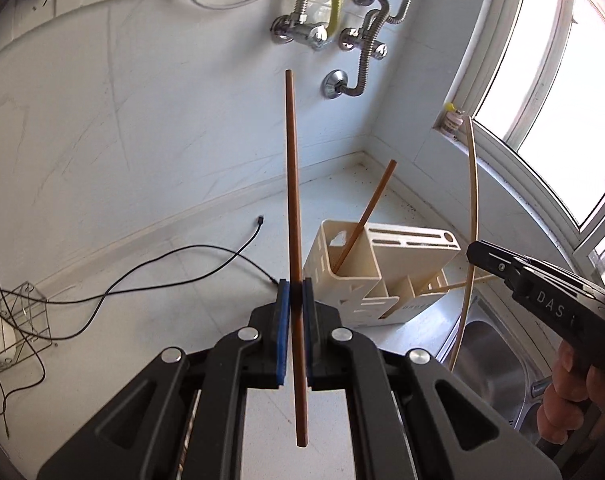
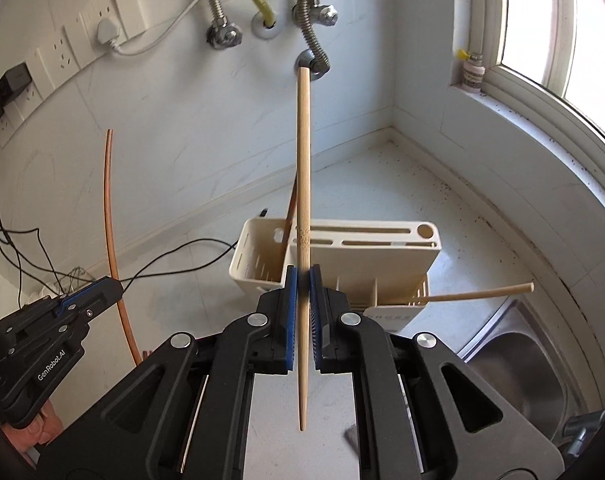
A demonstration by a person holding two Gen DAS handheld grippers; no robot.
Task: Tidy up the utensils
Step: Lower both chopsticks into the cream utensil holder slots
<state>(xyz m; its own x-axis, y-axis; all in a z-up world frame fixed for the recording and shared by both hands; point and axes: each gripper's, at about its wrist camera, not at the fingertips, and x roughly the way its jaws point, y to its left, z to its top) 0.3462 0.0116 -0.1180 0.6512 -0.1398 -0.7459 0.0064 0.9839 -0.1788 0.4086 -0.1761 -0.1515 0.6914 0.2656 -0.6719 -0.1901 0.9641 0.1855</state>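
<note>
Left wrist view: white table (image 1: 206,240) in a tiled corner, cream utensil holder (image 1: 382,276) beside the sink (image 1: 498,344); left claw (image 1: 295,300) clenched on a brown chopstick (image 1: 292,200) above it. Right wrist view alone shows wall sockets (image 2: 102,20); right claw (image 2: 303,292) grasping a pale chopstick (image 2: 303,160)

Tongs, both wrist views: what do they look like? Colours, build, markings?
Both are matte black plastic linkage frames with round silver pivot pins and flat blue ribbed pads. The left tongs carry white "GenRobot.AI" lettering on the side, readable in the right wrist view. The right tongs show white "DAS" lettering in the left wrist view. No cables or sleeves visible on either.
</note>
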